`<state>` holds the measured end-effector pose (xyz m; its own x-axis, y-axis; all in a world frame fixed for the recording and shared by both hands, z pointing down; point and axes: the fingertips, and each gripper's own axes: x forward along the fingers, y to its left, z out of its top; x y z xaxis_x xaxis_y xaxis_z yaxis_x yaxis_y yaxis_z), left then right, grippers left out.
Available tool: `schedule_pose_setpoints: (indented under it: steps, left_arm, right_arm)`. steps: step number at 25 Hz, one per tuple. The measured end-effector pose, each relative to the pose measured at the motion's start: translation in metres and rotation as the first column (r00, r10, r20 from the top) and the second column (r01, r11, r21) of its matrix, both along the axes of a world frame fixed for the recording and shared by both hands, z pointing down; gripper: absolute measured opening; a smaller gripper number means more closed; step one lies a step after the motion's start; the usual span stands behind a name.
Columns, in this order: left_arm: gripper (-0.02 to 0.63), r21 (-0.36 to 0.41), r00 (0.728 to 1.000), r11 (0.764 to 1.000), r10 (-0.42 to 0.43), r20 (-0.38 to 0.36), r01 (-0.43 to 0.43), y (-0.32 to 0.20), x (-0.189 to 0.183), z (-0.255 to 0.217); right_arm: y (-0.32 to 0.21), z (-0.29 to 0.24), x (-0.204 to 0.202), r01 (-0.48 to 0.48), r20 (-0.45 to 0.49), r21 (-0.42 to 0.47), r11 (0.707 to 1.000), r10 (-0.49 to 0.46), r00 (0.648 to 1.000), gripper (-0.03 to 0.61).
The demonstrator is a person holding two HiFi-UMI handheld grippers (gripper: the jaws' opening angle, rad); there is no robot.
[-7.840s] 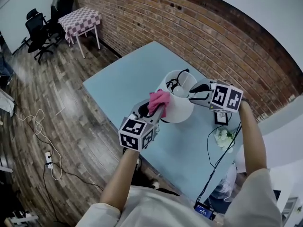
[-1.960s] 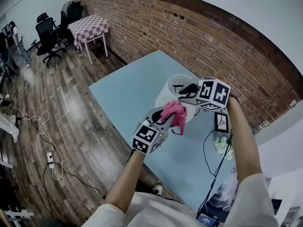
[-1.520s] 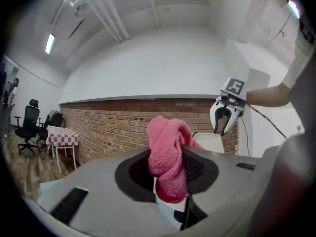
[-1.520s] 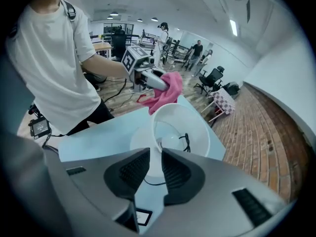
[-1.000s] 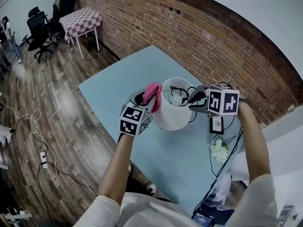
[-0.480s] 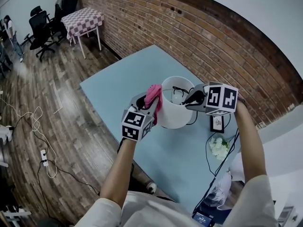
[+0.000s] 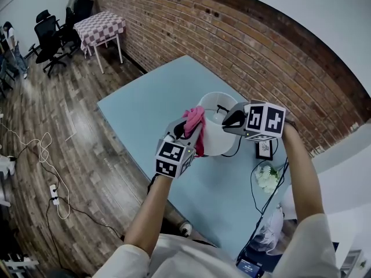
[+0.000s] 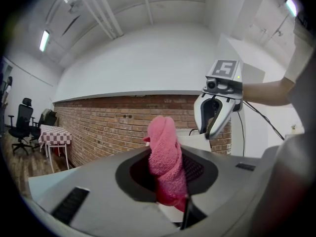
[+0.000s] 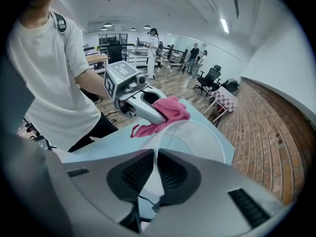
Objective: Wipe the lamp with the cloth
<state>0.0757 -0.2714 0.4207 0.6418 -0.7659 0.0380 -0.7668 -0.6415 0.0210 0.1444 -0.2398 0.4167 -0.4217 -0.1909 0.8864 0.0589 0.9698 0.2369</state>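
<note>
The lamp's white round shade (image 7: 219, 133) stands on the pale blue table (image 7: 145, 97). A pink cloth (image 7: 195, 126) is bunched in my left gripper (image 7: 189, 130), which is shut on it and holds it against the shade's near left side. In the left gripper view the cloth (image 8: 165, 154) stands up between the jaws. My right gripper (image 7: 230, 119) points down at the shade's far rim. Its jaws have just been closing, and in the right gripper view the thin shade wall (image 9: 197, 135) runs between the pads (image 9: 170, 169), pinched there.
A small picture frame (image 7: 265, 149), white flowers (image 7: 268, 177) and a black cable (image 7: 255, 181) lie right of the lamp. A brick wall (image 7: 243, 45) runs behind the table. A checkered table (image 7: 98, 25) and office chairs (image 7: 46, 36) stand far left on the wood floor.
My left gripper has slid the cloth from the shade's left rim round toward its near side. The right gripper has stayed at the far rim.
</note>
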Motion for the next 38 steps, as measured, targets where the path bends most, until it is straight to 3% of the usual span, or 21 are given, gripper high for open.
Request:
schedule_pose_setpoints:
  steps: [6,17,20,30,34,38]
  left_arm:
    - [0.107,0.003,1.000,1.000,-0.001,-0.008,0.001,0.007,0.002,0.000]
    - [0.104,-0.016,0.999,1.000,0.016,-0.030,-0.017,0.000,0.005,0.001]
    - [0.106,-0.017,0.999,0.999,0.031,-0.014,-0.031,0.009,0.012,0.005]
    - [0.107,-0.021,1.000,1.000,0.008,-0.011,-0.008,0.013,0.011,0.010]
    - [0.107,-0.026,1.000,1.000,0.007,0.001,-0.007,0.016,0.010,0.013]
    - [0.107,-0.038,1.000,0.999,0.010,0.011,-0.009,0.021,0.011,0.017]
  right_arm:
    - [0.006,0.000,-0.008,-0.003,-0.027,0.012,1.000,0.003,1.000,0.049]
    - [0.014,0.002,-0.020,-0.007,0.023,-0.035,0.999,0.007,1.000,0.075]
    - [0.008,0.000,-0.015,-0.015,0.042,0.001,1.000,0.015,0.999,0.077]
    - [0.003,-0.018,0.018,-0.070,0.161,0.036,0.997,0.063,0.985,0.095]
    - [-0.007,-0.029,0.055,-0.092,0.122,0.079,0.993,0.082,0.989,0.103]
    - [-0.021,-0.033,0.091,-0.104,0.026,0.136,0.985,0.102,0.994,0.103]
